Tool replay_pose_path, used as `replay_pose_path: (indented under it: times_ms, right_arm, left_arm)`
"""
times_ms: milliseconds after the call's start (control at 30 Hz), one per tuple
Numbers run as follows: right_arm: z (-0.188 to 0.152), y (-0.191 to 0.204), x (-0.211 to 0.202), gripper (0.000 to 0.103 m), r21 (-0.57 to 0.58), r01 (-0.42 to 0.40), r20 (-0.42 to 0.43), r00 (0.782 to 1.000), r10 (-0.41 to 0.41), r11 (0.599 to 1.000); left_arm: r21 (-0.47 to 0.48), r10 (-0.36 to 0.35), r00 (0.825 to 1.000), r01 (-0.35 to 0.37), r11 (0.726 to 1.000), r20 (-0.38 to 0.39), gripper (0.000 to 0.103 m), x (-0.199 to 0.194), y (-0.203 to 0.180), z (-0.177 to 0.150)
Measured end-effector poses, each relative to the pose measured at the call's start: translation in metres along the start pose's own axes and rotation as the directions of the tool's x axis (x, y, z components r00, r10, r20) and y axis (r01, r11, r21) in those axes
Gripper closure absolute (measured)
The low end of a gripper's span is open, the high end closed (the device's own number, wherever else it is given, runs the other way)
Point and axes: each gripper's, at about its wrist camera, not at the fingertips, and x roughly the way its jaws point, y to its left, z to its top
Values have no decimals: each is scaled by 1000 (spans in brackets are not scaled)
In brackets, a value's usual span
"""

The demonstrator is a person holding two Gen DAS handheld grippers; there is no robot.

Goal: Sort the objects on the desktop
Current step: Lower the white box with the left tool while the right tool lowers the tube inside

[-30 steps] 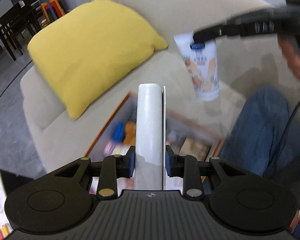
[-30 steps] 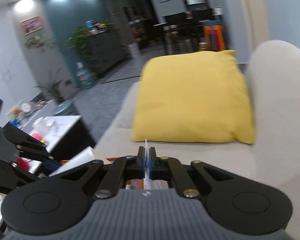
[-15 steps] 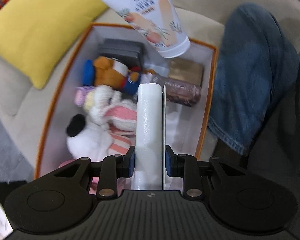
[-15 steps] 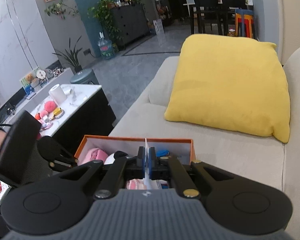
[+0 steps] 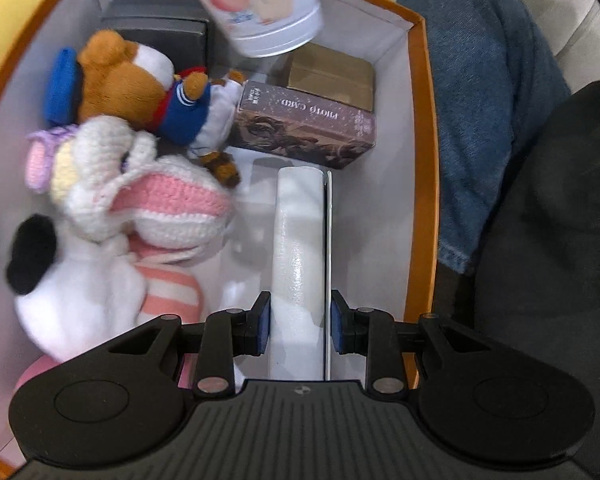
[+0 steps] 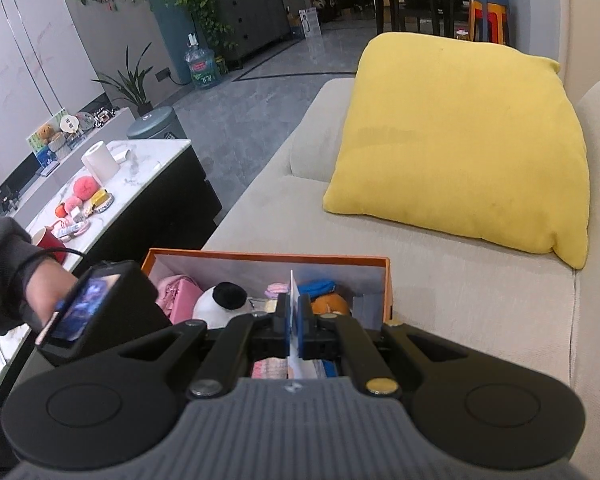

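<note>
My left gripper (image 5: 298,322) is shut on a white rolled tube (image 5: 298,248), held over the bare right side of an orange box (image 5: 422,168). The box holds a bear plush (image 5: 132,80), a knitted plush (image 5: 140,184), a white plush with a black ear (image 5: 76,288), a brown card box (image 5: 304,124), a gold box (image 5: 332,74) and a dark box (image 5: 156,26). My right gripper (image 6: 293,322) is shut on the flat end of a white cream tube (image 6: 294,300); the tube (image 5: 260,4) hangs over the box's far end.
The orange box (image 6: 386,292) sits on a beige sofa (image 6: 460,300) with a yellow pillow (image 6: 460,140). A blue-jeaned leg (image 5: 488,112) lies right of the box. A marble table (image 6: 100,184) with small items stands to the left.
My left gripper has tilted down and come closer over the box with the white tube. My right gripper has lowered the cream tube toward the box's far end.
</note>
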Motion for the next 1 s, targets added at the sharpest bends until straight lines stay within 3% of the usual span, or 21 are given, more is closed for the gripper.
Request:
replay_pose_path:
  times_ms: [167, 333, 533, 1000]
  right_arm:
    - [3, -2, 7, 101, 1, 4, -22, 1000, -4, 1000]
    - [6, -2, 13, 101, 2, 7, -28, 1000, -7, 1000]
    - [7, 2, 20, 101, -4, 0, -40, 999, 0, 1000]
    - [2, 7, 11, 101, -49, 83, -35, 996, -85, 995]
  left_arm:
    - [-14, -63, 998, 64, 998, 20, 70, 4, 13, -4]
    - [-11, -56, 998, 56, 998, -11, 69, 12, 16, -10]
    - [29, 60, 998, -61, 998, 15, 56, -3, 7, -11]
    - [-32, 143, 985, -141, 990, 99, 63, -26, -6, -17]
